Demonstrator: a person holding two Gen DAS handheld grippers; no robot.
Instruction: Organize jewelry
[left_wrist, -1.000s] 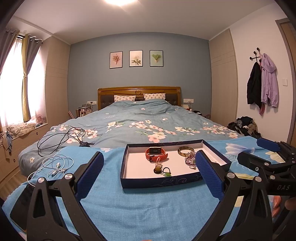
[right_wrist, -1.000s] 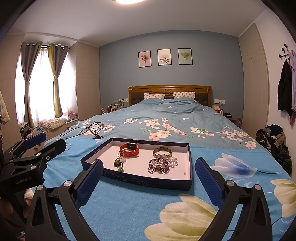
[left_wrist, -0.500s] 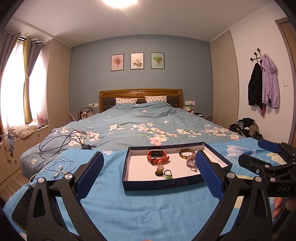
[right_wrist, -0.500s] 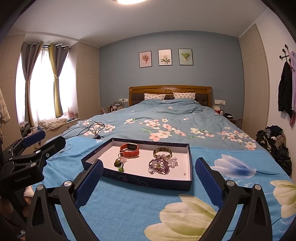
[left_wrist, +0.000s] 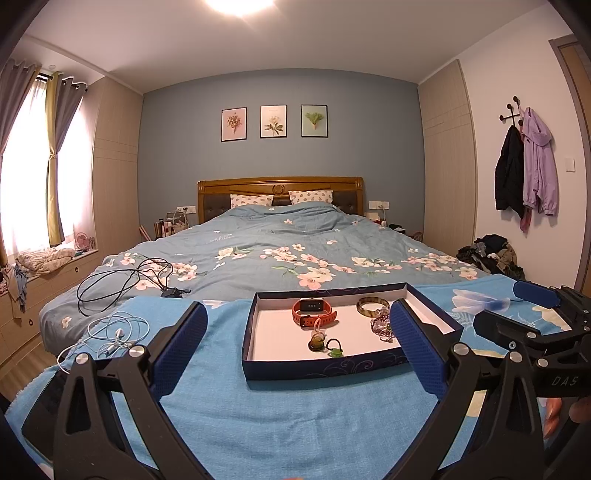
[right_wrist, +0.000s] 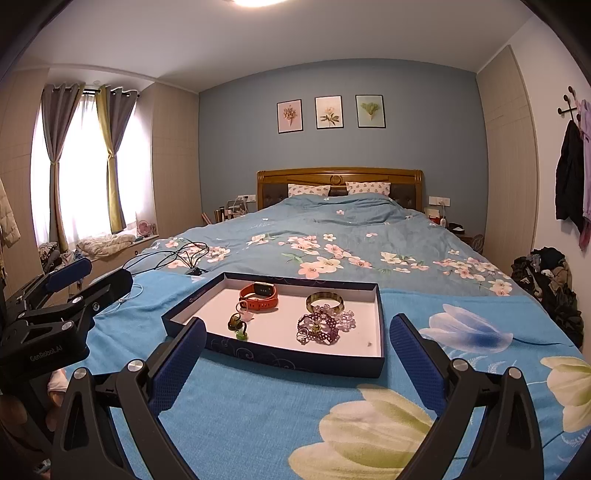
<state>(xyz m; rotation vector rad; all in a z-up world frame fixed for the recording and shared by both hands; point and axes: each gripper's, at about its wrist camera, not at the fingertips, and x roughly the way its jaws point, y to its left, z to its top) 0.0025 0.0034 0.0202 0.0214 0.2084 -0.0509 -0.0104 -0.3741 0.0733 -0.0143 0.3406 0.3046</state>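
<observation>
Navy cardboard forms the shallow box lid (right_wrist: 280, 356) that serves as a tray, white inside, lying on a bright blue floral blanket (right_wrist: 258, 417) at the foot of the bed. Inside it sit an orange-strapped smartwatch (right_wrist: 259, 295) toward the back left, a brownish bangle (right_wrist: 324, 301) toward the back right, a tangle of purple beaded bracelets (right_wrist: 323, 325) just in front of the bangle, and 2 small charms, 1 dark (right_wrist: 233, 321) and 1 green (right_wrist: 242, 335), in front of the watch.

Seen from the right wrist, the right gripper (right_wrist: 297, 354) has its 2 blue-padded fingers (right_wrist: 417, 365) spread wide and holds nothing; the tray lies ahead, its near wall showing between the fingertips. The left gripper (right_wrist: 79, 278) appears at the left edge of that view, well apart from the tray.

From the left wrist, the left gripper (left_wrist: 299, 345) is likewise spread wide and empty. The tray (left_wrist: 325, 367) sits ahead and right of centre; the right pad (left_wrist: 417, 350) overlaps its right part and hides some of the beads (left_wrist: 380, 325). The watch (left_wrist: 314, 314), the bangle (left_wrist: 372, 306) and the charms (left_wrist: 317, 341) show between the fingers, farther off. The right gripper (left_wrist: 517, 306) shows at the right edge, beside the tray.

White earphones (left_wrist: 114, 336) and a black cable (left_wrist: 125, 280) lie on the bedding to the left, apart from the tray.
</observation>
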